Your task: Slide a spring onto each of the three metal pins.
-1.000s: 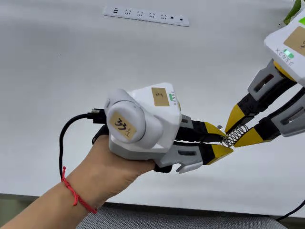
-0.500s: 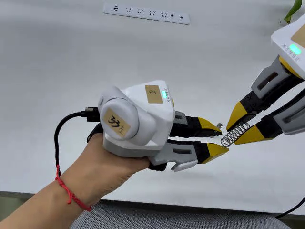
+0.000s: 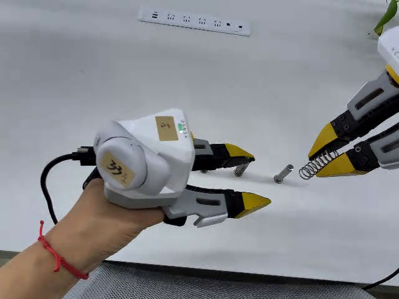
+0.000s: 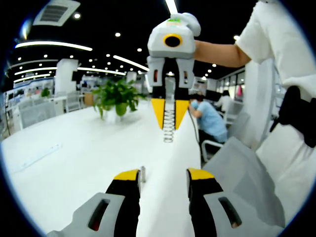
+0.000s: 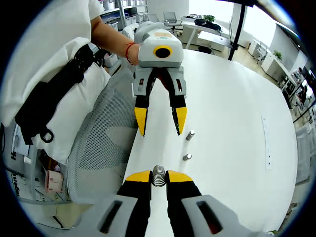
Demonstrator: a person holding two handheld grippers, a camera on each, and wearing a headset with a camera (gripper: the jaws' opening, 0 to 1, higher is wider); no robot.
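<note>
My right gripper [image 3: 330,156] is shut on a small steel spring [image 3: 315,165], which sticks out to the left past its yellow tips; the spring [image 5: 158,175] sits between the same jaws in the right gripper view. A short metal pin [image 3: 283,173] lies on the white table just left of the spring. My left gripper [image 3: 252,177] stands open and holds nothing, its tips left of that pin. A second small pin [image 3: 241,169], coil-like in look, rests by the left gripper's upper jaw. Both pins [image 5: 187,157] [image 5: 190,134] lie between the two grippers. In the left gripper view one pin [image 4: 142,174] lies beside a jaw.
A white power strip [image 3: 193,20] lies at the far side of the table [image 3: 124,81]. A green plant leaf [image 3: 386,15] shows at the top right. The table's near edge runs along the bottom, with a grey mesh chair [image 3: 218,283] below it. A black cable [image 3: 53,171] trails from the left gripper.
The left gripper has drawn back to the left and its jaws have spread wider. A metal pin now lies bare on the table between the grippers. The right gripper still holds the spring.
</note>
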